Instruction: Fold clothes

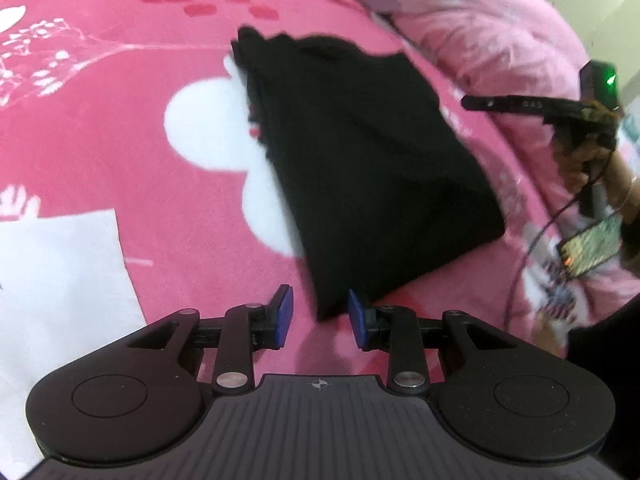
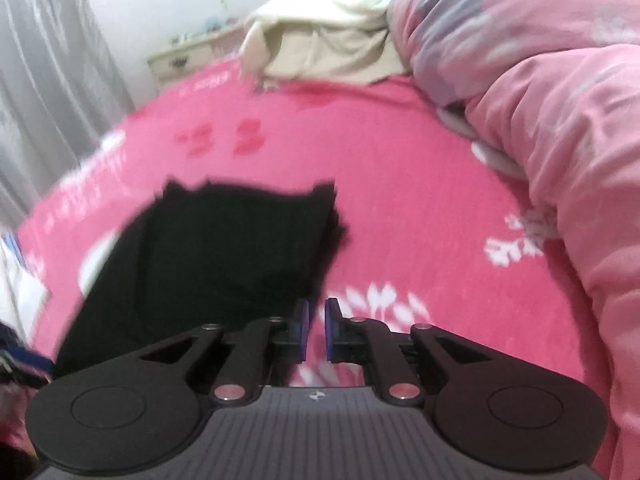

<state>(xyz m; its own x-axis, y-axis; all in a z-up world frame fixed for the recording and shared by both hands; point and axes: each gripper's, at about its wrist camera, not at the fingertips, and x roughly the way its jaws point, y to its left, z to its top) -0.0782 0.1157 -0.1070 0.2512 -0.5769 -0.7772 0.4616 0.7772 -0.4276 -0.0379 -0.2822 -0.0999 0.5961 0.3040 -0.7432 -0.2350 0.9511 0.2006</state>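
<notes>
A black garment (image 1: 360,168), folded into a rough rectangle, lies flat on the pink flowered bed sheet (image 1: 120,120). My left gripper (image 1: 321,314) hovers at its near corner. The blue pads stand apart; the corner's tip lies in the gap and neither pad presses it. In the right wrist view the same black garment (image 2: 224,248) lies left of centre. My right gripper (image 2: 317,322) is just off its near right edge, over the sheet (image 2: 400,200). Its jaws show a narrow gap with nothing between them. The right gripper (image 1: 470,102) also shows side-on at the far right, held by a hand.
A bulky pink quilt (image 2: 560,140) is heaped along the right side of the bed. Cream clothes (image 2: 320,48) lie piled at the far end. A white sheet of paper or cloth (image 1: 60,280) lies at the near left. A pale dresser (image 2: 184,58) and grey curtain (image 2: 44,80) stand beyond.
</notes>
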